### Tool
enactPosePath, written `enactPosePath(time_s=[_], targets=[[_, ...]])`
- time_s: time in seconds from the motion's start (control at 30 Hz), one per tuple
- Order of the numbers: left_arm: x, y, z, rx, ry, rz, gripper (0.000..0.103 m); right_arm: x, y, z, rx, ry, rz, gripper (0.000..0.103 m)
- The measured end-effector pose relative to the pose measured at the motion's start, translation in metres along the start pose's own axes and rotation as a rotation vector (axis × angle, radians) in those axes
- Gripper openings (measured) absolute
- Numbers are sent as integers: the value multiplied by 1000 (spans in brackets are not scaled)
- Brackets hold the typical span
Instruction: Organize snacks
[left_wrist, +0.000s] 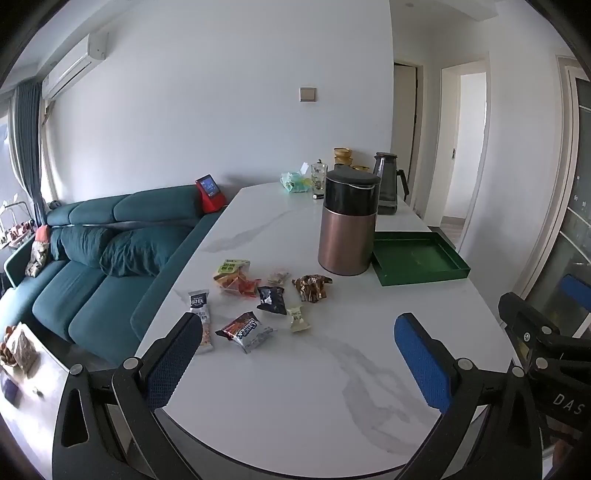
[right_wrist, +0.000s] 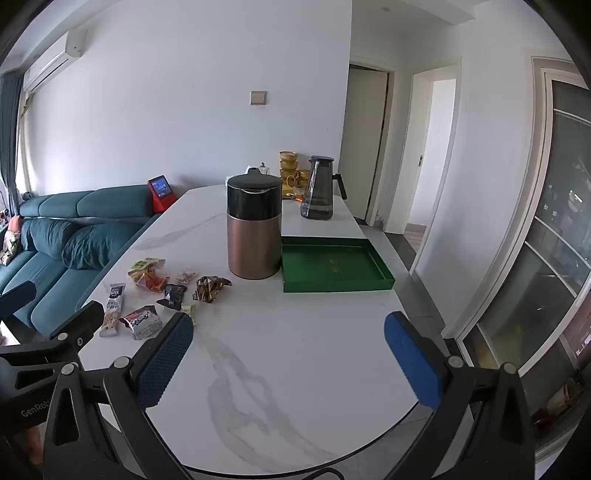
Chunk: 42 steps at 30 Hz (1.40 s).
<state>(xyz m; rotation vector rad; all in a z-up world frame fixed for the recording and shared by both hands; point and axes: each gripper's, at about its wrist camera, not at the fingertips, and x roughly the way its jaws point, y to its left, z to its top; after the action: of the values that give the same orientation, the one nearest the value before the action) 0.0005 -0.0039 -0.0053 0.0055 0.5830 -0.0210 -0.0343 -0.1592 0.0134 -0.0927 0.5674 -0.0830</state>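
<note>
Several small snack packets lie loose on the white marble table: a yellow-green bag, a black packet, a brown wrapper, a silver-red packet and a long white bar. They also show at the left in the right wrist view. An empty green tray sits at the right, beyond them. My left gripper is open and empty above the near table, just short of the packets. My right gripper is open and empty, right of the packets.
A copper canister with a black lid stands against the tray's left side. A dark glass jug, yellow bowls and a glass stand at the far end. A teal sofa runs along the table's left edge.
</note>
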Motion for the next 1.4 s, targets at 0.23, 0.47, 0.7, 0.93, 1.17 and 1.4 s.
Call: enactPosePath(time_s=[0.23, 0.47, 0.7, 0.93, 1.17, 1.4], targets=[[2, 4, 1, -3, 0, -9, 102, -2, 3, 0, -3, -2, -3, 103], [4, 6, 3, -4, 11, -16, 102, 2, 5, 1, -3, 1, -9, 103], [4, 5, 4, -3, 11, -16, 102, 2, 5, 0, -6, 1, -11, 103], [5, 4, 5, -3, 12, -18, 102, 3, 3, 1, -4, 4, -9, 103], [2, -1, 5, 7, 7, -12, 102, 1, 3, 2, -4, 3, -9, 103], [1, 0, 4, 3, 7, -17, 102, -2, -1, 1, -5, 3, -17, 103]])
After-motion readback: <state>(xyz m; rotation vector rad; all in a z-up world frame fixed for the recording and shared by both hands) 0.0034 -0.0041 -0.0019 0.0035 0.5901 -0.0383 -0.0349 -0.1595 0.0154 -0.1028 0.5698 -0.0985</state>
